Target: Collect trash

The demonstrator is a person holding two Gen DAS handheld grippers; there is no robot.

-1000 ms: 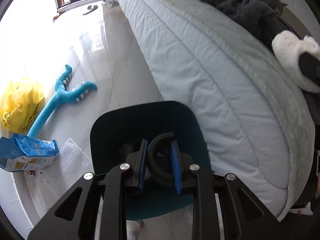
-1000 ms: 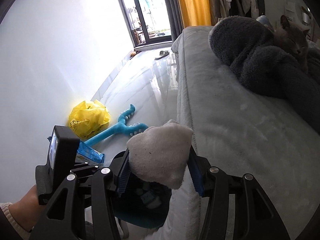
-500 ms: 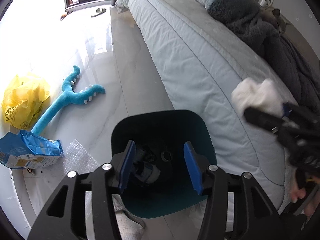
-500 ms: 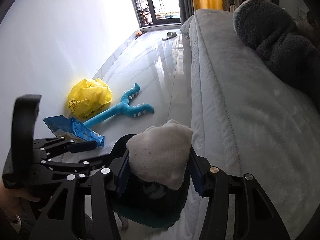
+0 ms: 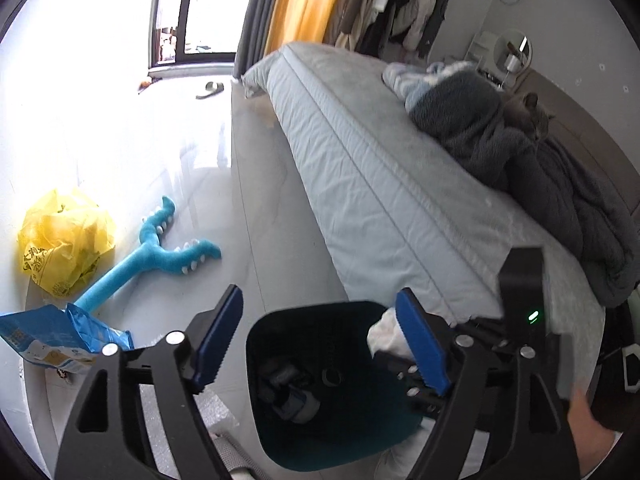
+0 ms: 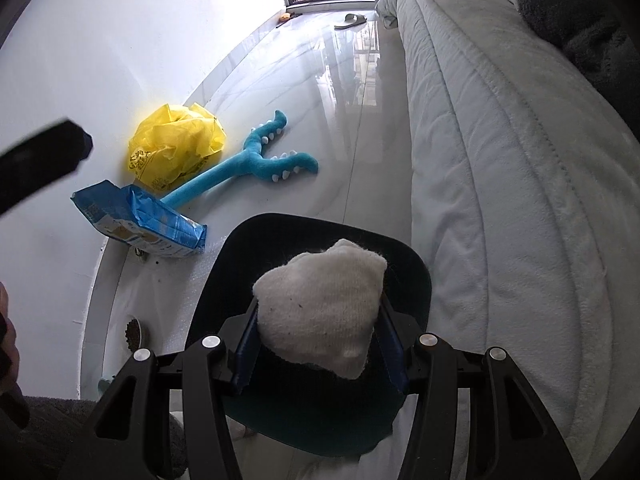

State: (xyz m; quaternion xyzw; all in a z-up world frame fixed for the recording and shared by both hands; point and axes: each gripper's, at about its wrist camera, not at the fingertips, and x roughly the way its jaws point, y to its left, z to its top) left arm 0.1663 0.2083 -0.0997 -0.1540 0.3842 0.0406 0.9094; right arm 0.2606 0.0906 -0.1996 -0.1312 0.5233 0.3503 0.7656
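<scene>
Holding a white cloth wad [image 6: 320,308] between its fingers [image 6: 246,354], the right gripper [image 6: 318,350] is poised directly over the open mouth of the dark teal bin [image 6: 416,268]. The left gripper [image 5: 320,340] is seen empty, its fingers [image 5: 218,336] having just been spread wide above the same bin (some discarded items lie at its bottom). A release made off-centre could let the wad catch the rim and drop to the floor [image 6: 352,128]. Crowding is the other risk, since both grippers share the space above the bin. The bin is hemmed by the bed [image 6: 500,160] edge on one side; open floor lies toward the blue packet [image 6: 140,220], yellow bag [image 6: 176,148] and blue toy [image 6: 248,164].
</scene>
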